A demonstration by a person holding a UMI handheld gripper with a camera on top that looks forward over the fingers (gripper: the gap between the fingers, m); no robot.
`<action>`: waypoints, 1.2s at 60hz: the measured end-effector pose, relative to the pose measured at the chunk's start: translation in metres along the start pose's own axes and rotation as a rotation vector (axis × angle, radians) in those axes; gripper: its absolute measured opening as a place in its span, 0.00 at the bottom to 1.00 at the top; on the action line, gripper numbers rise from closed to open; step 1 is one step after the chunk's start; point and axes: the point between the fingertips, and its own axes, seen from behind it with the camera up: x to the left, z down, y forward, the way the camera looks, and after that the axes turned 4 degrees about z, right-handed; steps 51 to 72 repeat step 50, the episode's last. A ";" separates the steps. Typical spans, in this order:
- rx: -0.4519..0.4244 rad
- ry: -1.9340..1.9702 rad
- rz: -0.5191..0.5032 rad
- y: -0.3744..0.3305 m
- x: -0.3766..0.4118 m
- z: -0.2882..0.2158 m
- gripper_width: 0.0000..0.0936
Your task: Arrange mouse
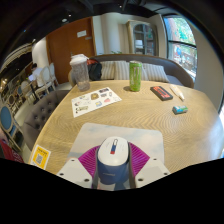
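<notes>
Jaws closed on a white-and-blue mouse (112, 158), pink pads (91, 160) pressing both its sides, gripper (113, 163) held above a grey mouse mat (100, 135) near the front of a round wooden desk (150, 125). Beyond: a printed sheet (97, 98), clear jar (79, 71), green tumbler (135, 75), dark phone (162, 92), small teal item (180, 109). Yellow card (40, 156) off at the desk edge.

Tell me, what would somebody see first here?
First comes the white and blue mouse, held between the gripper's pink-padded fingers over a grey mouse pad on the round wooden table. Beyond it stand a green bottle and a clear pitcher.
</notes>
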 end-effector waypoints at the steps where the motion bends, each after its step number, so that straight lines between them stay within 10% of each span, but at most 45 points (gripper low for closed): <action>1: 0.002 0.004 0.005 0.002 0.000 -0.001 0.46; 21: -0.007 0.049 0.062 0.017 -0.015 0.014 0.54; 26: 0.056 0.034 0.090 0.015 -0.015 0.017 0.63; 31: 0.086 0.059 0.138 0.000 -0.017 0.013 0.92; 72: 0.102 0.192 0.246 -0.107 0.015 0.058 0.89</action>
